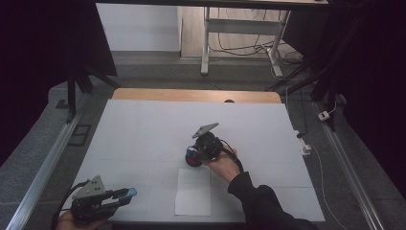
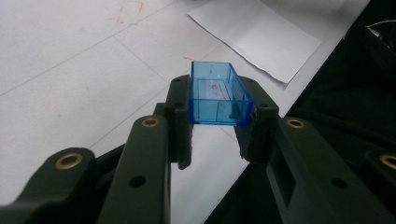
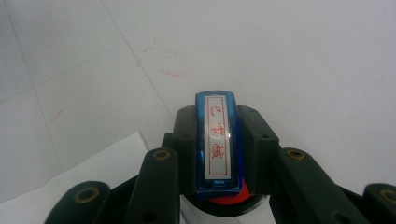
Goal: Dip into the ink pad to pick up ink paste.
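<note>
My left gripper [image 2: 219,126] clamped the blue cap [image 2: 218,95] near the paper sheet [image 1: 193,190]; my right gripper [image 3: 217,154] gripped the stamp [image 3: 218,147] just beyond that sheet.

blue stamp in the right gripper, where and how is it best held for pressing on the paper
Grip the blue stamp as the right gripper does now: across its two long narrow sides, a jaw on each, coming from above. The body is slim and long, so those flat sides probably give the steadiest hold. The labelled top stays free, and the red part below faces down toward the white paper.
</note>
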`<state>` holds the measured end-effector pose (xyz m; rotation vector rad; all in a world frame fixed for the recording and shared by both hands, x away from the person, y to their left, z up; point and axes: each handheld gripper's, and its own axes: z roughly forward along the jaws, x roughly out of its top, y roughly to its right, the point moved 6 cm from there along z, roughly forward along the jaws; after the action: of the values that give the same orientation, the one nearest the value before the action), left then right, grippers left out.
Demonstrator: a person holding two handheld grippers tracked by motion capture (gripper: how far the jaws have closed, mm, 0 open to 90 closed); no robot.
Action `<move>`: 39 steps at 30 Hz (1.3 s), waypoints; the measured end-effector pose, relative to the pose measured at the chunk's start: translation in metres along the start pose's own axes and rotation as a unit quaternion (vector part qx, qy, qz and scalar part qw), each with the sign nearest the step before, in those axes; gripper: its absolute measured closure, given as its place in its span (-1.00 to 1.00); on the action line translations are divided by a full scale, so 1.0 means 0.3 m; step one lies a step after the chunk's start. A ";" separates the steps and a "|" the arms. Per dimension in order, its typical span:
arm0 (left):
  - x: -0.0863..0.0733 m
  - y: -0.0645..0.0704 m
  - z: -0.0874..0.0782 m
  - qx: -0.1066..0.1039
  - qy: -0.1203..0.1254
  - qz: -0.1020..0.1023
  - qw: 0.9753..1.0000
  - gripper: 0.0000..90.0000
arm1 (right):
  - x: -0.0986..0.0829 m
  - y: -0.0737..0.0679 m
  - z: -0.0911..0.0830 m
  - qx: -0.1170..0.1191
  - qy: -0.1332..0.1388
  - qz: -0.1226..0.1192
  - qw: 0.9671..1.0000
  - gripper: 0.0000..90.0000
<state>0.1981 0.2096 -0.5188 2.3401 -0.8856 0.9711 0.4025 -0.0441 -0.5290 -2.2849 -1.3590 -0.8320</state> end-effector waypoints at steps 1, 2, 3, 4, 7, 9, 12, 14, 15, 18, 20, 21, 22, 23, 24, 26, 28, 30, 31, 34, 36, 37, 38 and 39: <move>0.000 0.000 0.000 -0.001 -0.001 0.000 1.000 0.51 | 0.001 -0.003 0.000 -0.004 -0.001 -0.008 1.000 0.59; 0.000 0.000 0.000 -0.001 -0.001 0.001 1.000 0.51 | 0.001 -0.006 0.001 -0.011 -0.003 -0.013 1.000 0.59; 0.000 0.000 0.000 0.000 -0.001 0.001 1.000 0.51 | 0.002 -0.010 0.001 -0.013 -0.004 -0.017 1.000 0.59; 0.000 0.000 0.000 0.000 -0.001 0.001 1.000 0.51 | 0.002 -0.011 0.001 -0.016 -0.005 -0.020 1.000 0.59; 0.000 0.000 0.000 0.000 -0.001 0.001 1.000 0.51 | 0.001 -0.008 0.002 -0.012 -0.003 -0.015 1.000 0.59; 0.000 0.000 0.000 0.000 -0.001 0.002 1.000 0.51 | -0.001 -0.004 0.002 -0.006 0.000 -0.002 1.000 0.59; 0.000 0.000 0.000 0.000 -0.002 0.001 1.000 0.51 | -0.006 0.009 0.001 0.011 0.007 0.015 1.000 0.59; 0.000 0.001 0.000 0.000 -0.002 0.001 1.000 0.51 | -0.009 0.021 0.002 0.024 0.016 0.029 0.999 0.59; 0.000 0.001 0.001 0.000 -0.002 0.001 1.000 0.51 | -0.012 0.027 0.002 0.031 0.017 0.036 0.999 0.59; 0.000 0.000 0.001 -0.001 -0.002 0.000 1.000 0.51 | -0.015 0.040 0.003 0.043 0.025 0.049 0.998 0.59; 0.000 0.000 0.000 -0.001 -0.001 0.000 1.000 0.51 | -0.017 0.040 0.002 0.045 0.023 0.052 0.997 0.59; 0.000 0.000 0.000 -0.001 -0.001 0.001 1.000 0.51 | -0.016 0.040 0.003 0.044 0.025 0.049 0.998 0.59; 0.000 0.000 0.000 -0.001 -0.002 0.001 1.000 0.51 | -0.015 0.038 0.003 0.043 0.024 0.046 0.998 0.59; 0.000 0.000 0.000 -0.001 -0.002 0.001 1.000 0.51 | -0.015 0.034 0.003 0.039 0.022 0.045 0.998 0.59; 0.000 0.000 0.000 -0.001 -0.002 0.001 1.000 0.51 | -0.014 0.032 0.003 0.035 0.021 0.036 0.999 0.59; 0.000 0.000 0.001 -0.001 -0.003 0.001 1.000 0.51 | -0.013 0.025 0.003 0.029 0.019 0.030 0.999 0.59; 0.000 0.000 0.002 -0.002 -0.003 0.001 1.000 0.51 | -0.012 0.019 0.004 0.021 0.019 0.022 0.999 0.59; 0.000 0.000 0.002 -0.001 -0.003 0.000 1.000 0.51 | -0.011 0.011 0.003 0.012 0.015 0.015 1.000 0.59; 0.000 0.000 0.002 -0.001 -0.003 0.000 1.000 0.51 | -0.010 0.007 0.004 0.009 0.014 0.010 1.000 0.59; 0.001 0.001 0.003 -0.001 -0.003 0.001 1.000 0.51 | -0.007 -0.003 0.005 -0.004 0.010 -0.006 1.000 0.59; 0.001 0.000 0.003 -0.001 -0.004 0.001 1.000 0.51 | -0.007 -0.006 0.005 -0.009 0.008 -0.010 1.000 0.59; 0.001 0.000 0.003 0.000 -0.004 0.001 1.000 0.51 | -0.007 -0.006 0.005 -0.008 0.008 -0.009 1.000 0.59; 0.001 0.000 0.003 0.000 -0.004 0.001 1.000 0.51 | -0.007 -0.005 0.005 -0.006 0.009 -0.009 1.000 0.59; 0.001 0.000 0.003 0.000 -0.004 0.001 1.000 0.51 | -0.008 -0.003 0.005 -0.006 0.010 -0.006 1.000 0.59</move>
<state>0.1986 0.2089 -0.5192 2.3448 -0.8915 0.9627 0.4014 -0.0445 -0.5317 -2.2735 -1.3639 -0.8651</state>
